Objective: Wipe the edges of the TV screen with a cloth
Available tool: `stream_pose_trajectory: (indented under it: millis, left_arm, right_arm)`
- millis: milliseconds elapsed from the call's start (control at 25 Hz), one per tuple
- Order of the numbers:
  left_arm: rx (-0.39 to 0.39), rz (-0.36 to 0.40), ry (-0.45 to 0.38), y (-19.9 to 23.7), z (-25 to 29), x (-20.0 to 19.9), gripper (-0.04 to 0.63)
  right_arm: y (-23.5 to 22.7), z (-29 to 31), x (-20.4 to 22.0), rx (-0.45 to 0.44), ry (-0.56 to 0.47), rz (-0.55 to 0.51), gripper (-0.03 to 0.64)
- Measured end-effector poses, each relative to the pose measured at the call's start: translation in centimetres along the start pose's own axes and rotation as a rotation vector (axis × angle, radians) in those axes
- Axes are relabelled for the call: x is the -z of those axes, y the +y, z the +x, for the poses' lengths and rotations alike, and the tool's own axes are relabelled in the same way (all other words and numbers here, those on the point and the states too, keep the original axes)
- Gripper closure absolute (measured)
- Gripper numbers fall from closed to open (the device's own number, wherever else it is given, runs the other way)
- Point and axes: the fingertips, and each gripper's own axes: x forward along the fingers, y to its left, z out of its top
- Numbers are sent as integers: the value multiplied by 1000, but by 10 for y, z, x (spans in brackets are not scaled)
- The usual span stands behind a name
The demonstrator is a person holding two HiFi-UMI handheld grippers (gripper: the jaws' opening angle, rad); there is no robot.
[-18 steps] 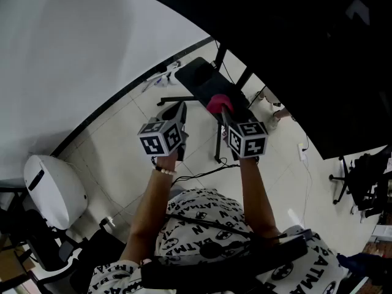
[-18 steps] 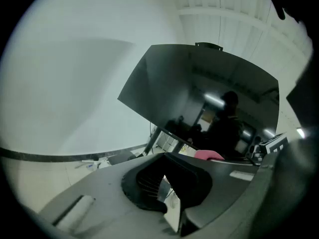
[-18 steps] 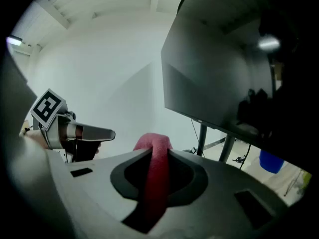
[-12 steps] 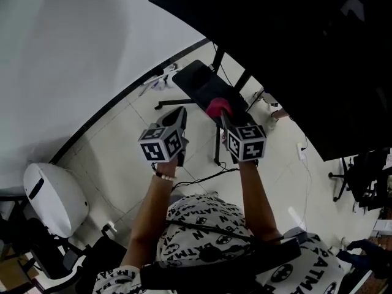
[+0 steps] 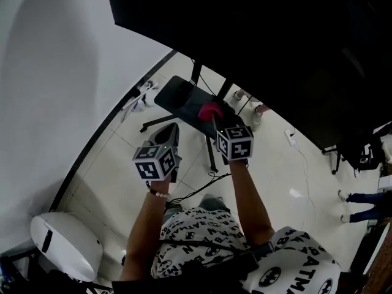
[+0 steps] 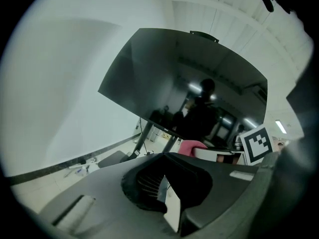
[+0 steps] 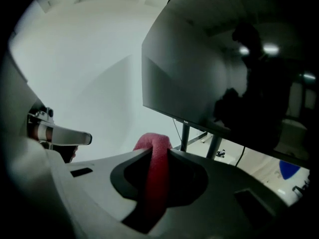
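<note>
1. Leftmost, a white rounded appliance [image 5: 67,247] sits on the tiled floor [image 5: 110,164], close to the pale wall [image 5: 55,72]
2. Next, the left tongs [image 5: 173,127] are held up in front of the person's chest and point toward the TV; the left gripper view shows their jaws together with nothing between them
3. Just beyond them, the dark flat base of the TV stand [image 5: 174,94] lies on the floor, and its two slim legs rise to the screen
4. Right of that, the right tongs [image 5: 214,118] are clamped on a pink cloth [image 5: 208,109]; the cloth is pinched in a fold between the jaws and bulges out past their tips
5. The cloth hangs in the air below the lower edge of the TV screen [image 5: 275,41], near its lower left corner and apart from it
6. That dark screen fills the upper right of the head view; the gripper views show ceiling lights and a dim figure reflected in it
7. Farthest right, a thin cable [image 5: 306,176] trails across the floor
</note>
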Motion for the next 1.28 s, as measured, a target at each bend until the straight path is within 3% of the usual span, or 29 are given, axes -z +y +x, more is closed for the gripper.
stream_pose_trajectory:
  millis: [440, 640, 880, 1080, 1280]
  left_arm:
    - [122, 42, 84, 10, 57, -26, 595]
    - [131, 92, 115, 21, 85, -40, 595]
    - [150, 89, 123, 31, 115, -57, 595]
    - [173, 81, 136, 35, 132, -67, 595]
    - [191, 65, 152, 48, 144, -71, 595]
  right_arm:
    - [-46, 80, -28, 179, 11, 85, 554]
    - [-79, 118, -20, 240, 44, 201, 554]
    - [-85, 146, -36, 237, 6, 316, 554]
    - [-79, 156, -41, 185, -10, 412, 554]
    - [-72, 166, -52, 152, -2, 442, 555]
